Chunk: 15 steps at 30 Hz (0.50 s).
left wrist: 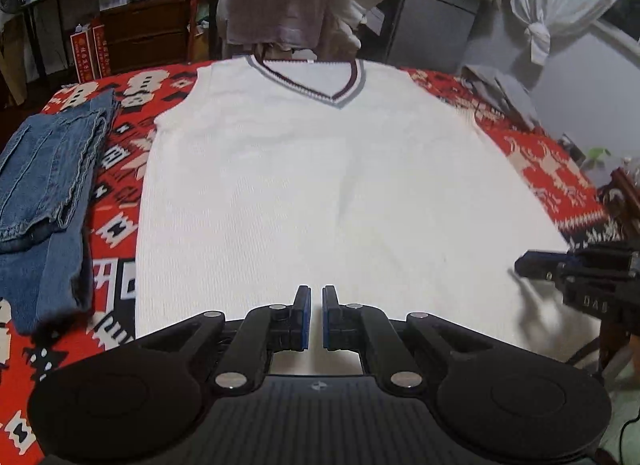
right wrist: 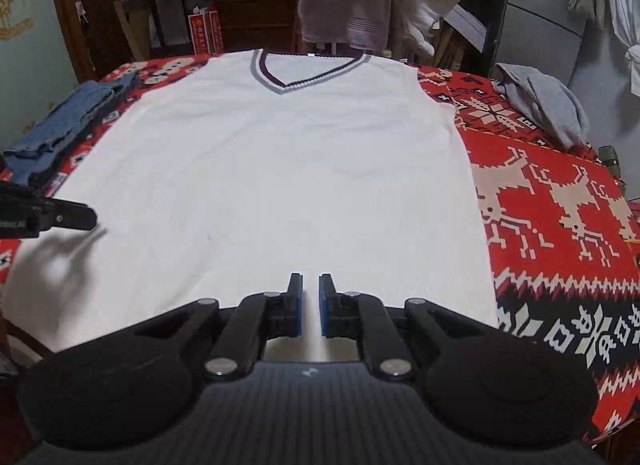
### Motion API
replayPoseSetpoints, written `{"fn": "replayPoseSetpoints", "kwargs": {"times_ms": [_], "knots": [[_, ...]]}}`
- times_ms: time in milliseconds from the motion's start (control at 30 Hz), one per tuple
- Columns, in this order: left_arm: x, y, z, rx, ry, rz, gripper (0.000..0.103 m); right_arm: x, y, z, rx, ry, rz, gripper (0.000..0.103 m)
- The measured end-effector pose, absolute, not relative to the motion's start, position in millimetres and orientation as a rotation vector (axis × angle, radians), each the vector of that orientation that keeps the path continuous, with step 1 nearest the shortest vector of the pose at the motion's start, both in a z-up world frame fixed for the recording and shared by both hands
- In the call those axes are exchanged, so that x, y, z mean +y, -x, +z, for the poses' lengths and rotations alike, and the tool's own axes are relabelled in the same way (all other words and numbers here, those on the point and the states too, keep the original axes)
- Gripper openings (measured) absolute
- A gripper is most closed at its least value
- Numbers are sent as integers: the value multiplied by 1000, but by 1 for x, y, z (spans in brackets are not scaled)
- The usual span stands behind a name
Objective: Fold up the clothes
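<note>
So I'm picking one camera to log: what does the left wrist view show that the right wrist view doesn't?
Only left wrist: the folded jeans seen close and nearly whole.
Only right wrist: the reindeer pattern seen large, and the grey garment seen clearly.
Both: the flat white V-neck vest, the red blanket, and narrowly parted jaws holding nothing.

One white knit vest (left wrist: 320,185) laid flat, one folded pair of jeans (left wrist: 44,185), one grey garment (right wrist: 548,105), one red patterned cloth (right wrist: 560,205) — and two grippers — left (left wrist: 317,317), right (right wrist: 311,305)

The right gripper (left wrist: 524,265) bears pale letters reading roughly "DAS"; the red boxes' (left wrist: 90,51) print is illegible.
</note>
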State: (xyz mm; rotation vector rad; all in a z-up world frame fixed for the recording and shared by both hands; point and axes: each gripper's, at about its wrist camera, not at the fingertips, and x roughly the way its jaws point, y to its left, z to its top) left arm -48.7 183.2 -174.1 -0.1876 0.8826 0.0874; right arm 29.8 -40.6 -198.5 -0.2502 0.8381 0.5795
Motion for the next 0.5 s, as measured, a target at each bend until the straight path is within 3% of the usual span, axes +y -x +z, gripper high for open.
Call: {"fn": "replayPoseSetpoints", "kwargs": {"times_ms": [500], "knots": [[189,87,-181,877,235,125,4,-71,-4,-205,809,244,572,10]]}}
